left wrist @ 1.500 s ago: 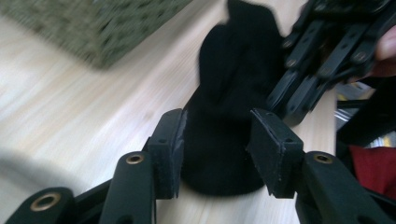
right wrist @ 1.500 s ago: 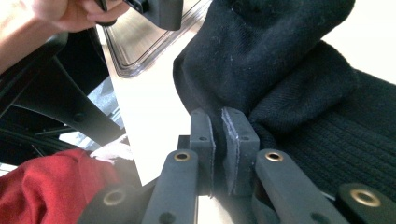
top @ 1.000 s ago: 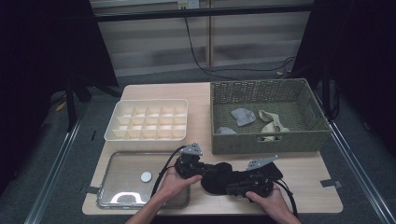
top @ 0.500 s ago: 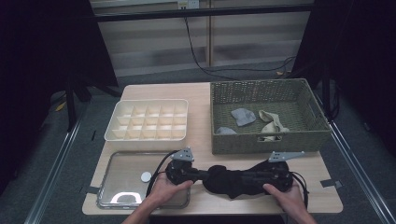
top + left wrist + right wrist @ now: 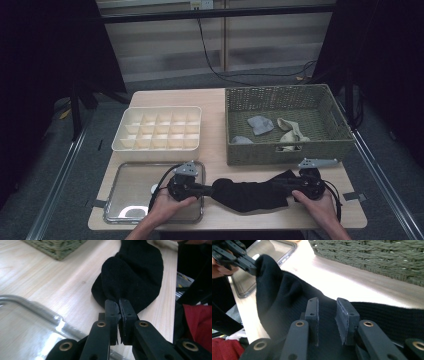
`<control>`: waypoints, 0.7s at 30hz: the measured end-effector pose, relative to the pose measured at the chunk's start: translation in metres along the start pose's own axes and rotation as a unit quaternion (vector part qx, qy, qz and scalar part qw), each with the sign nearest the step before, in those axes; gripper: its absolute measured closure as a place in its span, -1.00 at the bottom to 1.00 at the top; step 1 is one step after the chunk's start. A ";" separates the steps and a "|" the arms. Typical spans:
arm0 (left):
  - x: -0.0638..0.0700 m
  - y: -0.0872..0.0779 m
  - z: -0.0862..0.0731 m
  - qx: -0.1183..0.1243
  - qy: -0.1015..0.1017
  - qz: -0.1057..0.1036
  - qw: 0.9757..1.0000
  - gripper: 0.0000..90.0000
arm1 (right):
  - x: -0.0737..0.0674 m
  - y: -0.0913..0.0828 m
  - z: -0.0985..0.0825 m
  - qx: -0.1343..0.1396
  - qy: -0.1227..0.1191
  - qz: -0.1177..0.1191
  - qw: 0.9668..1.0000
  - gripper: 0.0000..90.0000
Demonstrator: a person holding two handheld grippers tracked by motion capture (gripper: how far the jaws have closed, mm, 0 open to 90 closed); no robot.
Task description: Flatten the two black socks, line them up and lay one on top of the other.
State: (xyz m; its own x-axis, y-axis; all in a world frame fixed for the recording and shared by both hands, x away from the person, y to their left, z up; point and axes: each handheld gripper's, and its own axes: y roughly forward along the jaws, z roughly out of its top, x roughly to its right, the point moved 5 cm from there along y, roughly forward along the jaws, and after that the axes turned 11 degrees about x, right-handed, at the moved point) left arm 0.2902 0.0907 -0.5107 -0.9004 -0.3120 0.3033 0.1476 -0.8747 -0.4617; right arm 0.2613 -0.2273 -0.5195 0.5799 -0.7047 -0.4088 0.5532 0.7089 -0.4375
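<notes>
A black sock (image 5: 250, 194) of ribbed knit lies stretched lengthwise on the desk (image 5: 220, 217) between the two tongs, one end pinched in the left tongs (image 5: 206, 189).

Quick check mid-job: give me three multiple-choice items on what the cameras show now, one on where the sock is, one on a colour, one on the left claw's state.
1. Where does the black sock lie?
A. on the table, in front of the wicker basket
B. inside that basket
C. in the metal tray

2. What colour is the divided box?
A. red
B. blue
C. cream

3. How is the left claw?
A. wide open
B. shut on the black sock
C. shut on a tray rim

Answers:
1. A, as the high view shows it stretched along the table's near edge.
2. C, as its walls and dividers are pale cream.
3. B, as the left gripper view shows its pads pinching the sock's end.
</notes>
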 end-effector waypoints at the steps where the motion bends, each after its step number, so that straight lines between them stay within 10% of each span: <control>1: 0.000 -0.001 0.002 0.004 -0.002 -0.001 1.000 0.93 | 0.001 0.001 0.000 0.001 0.002 0.001 1.000 0.60; 16: -0.011 -0.012 -0.004 -0.002 -0.007 0.023 1.000 0.93 | 0.002 0.010 -0.009 -0.042 -0.008 -0.007 0.999 0.49; 21: -0.010 -0.013 -0.004 0.001 -0.010 0.019 1.000 0.93 | 0.000 0.010 -0.013 -0.053 -0.018 -0.004 0.998 0.77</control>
State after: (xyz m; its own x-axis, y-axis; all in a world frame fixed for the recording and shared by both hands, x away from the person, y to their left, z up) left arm 0.2961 0.1062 -0.5111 -0.8861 -0.3515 0.3021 0.1816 -0.8630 -0.4714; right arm 0.2595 -0.2208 -0.5344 0.5981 -0.7071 -0.3773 0.4923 0.6956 -0.5233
